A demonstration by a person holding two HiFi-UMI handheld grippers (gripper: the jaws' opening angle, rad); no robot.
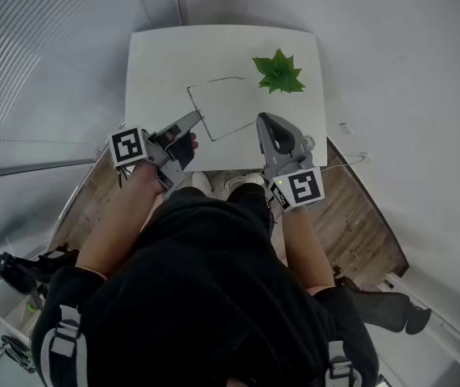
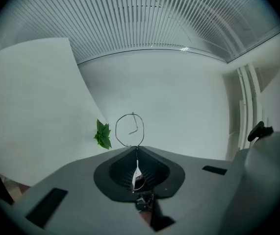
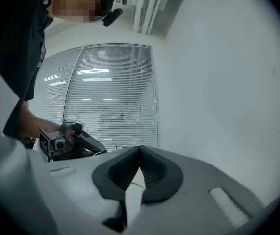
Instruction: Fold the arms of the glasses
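Head view: glasses (image 1: 202,113) lie mid-table (image 1: 157,63), centre frame, plant (image 1: 278,72) upper right. The left gripper (image 1: 197,118) meets their left corner, the right gripper (image 1: 262,121) their right end. Only the left gripper view confirms jaws clamped on the wire. Right gripper view: jaws fully together; grip on the wire not determinable.
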